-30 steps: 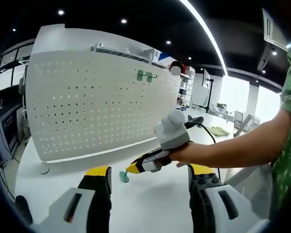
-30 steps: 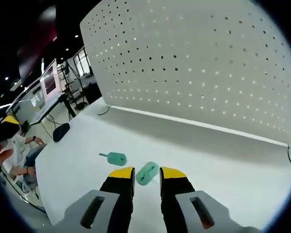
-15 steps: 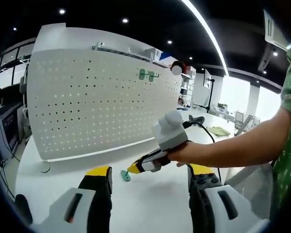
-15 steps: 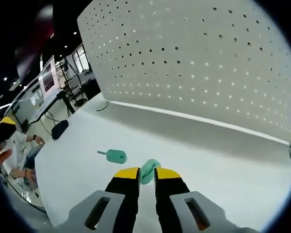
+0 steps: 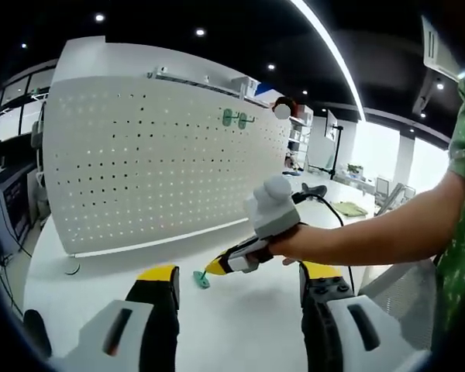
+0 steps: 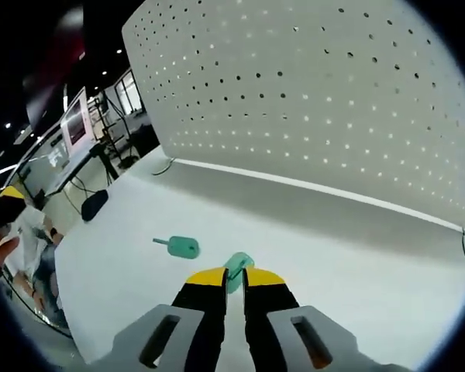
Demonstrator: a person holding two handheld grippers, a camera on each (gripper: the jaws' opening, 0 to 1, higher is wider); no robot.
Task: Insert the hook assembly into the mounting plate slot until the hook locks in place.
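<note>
Currently the pick-up step is in hand. In the right gripper view, the right gripper (image 6: 235, 273) has its yellow-tipped fingers (image 6: 208, 277) drawn together on a green hook piece (image 6: 237, 264), which stands out just past the tips; the piece sits low over the white tabletop (image 6: 356, 256), and contact with the surface cannot be determined. A second green hook piece (image 6: 180, 246), with a short pin pointing left, lies on the tabletop just beside the first, to its left.

The perforated white mounting plate (image 6: 325, 93) stands upright at the far edge of the tabletop, well apart from both pieces. In the left gripper view, two green hooks (image 5: 234, 118) are already seated high on the mounting plate (image 5: 139, 155).

The left gripper (image 5: 236, 275) hovers over the tabletop with its fingers (image 5: 158, 273) spread wide and nothing between them. The same view shows the right gripper (image 5: 217, 266) from the side, in a person's hand (image 5: 294, 246), tips down at a green piece (image 5: 201, 280) (the one being grasped, as far as can be judged).

Next move, as a judgement:
1. Confirm the grip is firm before lifting.
2. Raise the piece and carry it toward the plate.
3. Align its pin with a chosen hole (the orientation of the pin within the fingers is hidden).
4. Press in until the hook locks.

Risk: a shallow grip near the tips may let the piece rotate on insertion.
</note>
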